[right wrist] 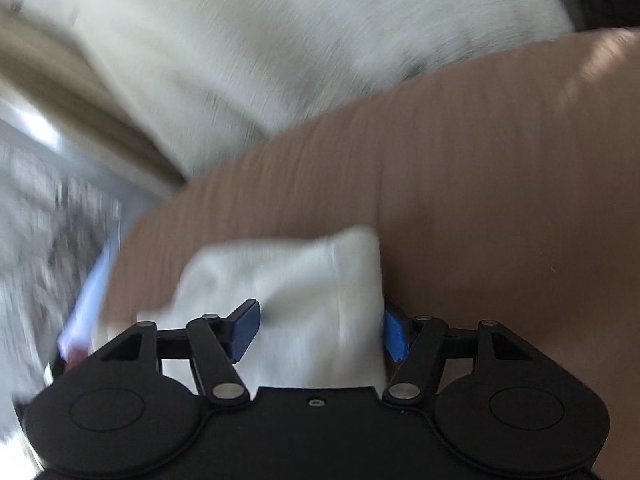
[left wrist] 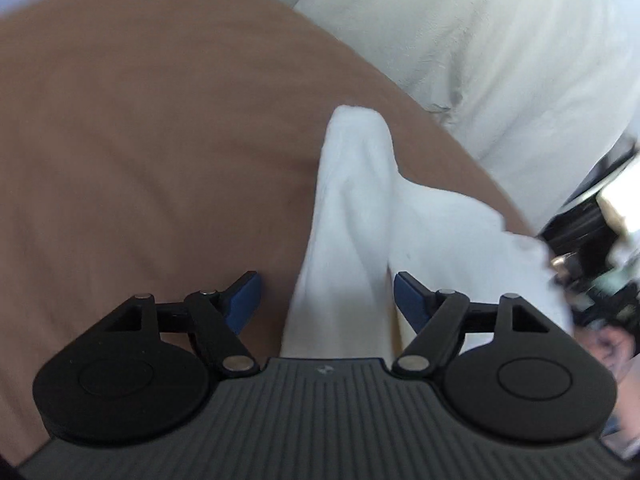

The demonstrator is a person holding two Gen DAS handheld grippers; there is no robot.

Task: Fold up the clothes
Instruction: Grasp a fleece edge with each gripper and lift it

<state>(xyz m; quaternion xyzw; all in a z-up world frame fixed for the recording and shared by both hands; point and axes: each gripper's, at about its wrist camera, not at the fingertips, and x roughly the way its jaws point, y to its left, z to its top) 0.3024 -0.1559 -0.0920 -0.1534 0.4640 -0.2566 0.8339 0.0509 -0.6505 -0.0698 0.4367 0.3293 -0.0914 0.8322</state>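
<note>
White garment (left wrist: 352, 208): a piece of white cloth lies on a tan bed sheet (left wrist: 140, 140), bunched into soft ridges. In the left wrist view one raised fold points away from the camera, and a second lobe spreads toward the right edge of the sheet.

Left claw (left wrist: 326, 300): jaws spread wide. The garment runs between the two blue pads (left wrist: 245, 300), but neither pad presses on it; a strip of tan sheet shows between the left pad and the cloth. State: released.

Right claw (right wrist: 320, 330): jaws spread. The same white garment (right wrist: 304, 280) fills the gap between its blue pads (right wrist: 245, 330). The right-hand pad sits at the cloth's edge; heavy motion blur prevents confirming contact. No pinch is visible on the cloth. State: released.

Surroundings: an off-white pillow or duvet (left wrist: 500, 40) lies beyond the tan sheet, along its far edge. In the right wrist view this bedding (right wrist: 260, 40) occupies the upper area, with a tan band of fabric (right wrist: 80, 92) at the left. Blurred dark objects (left wrist: 592, 240) appear past the right edge of the bed in the left wrist view and cannot be identified.
</note>
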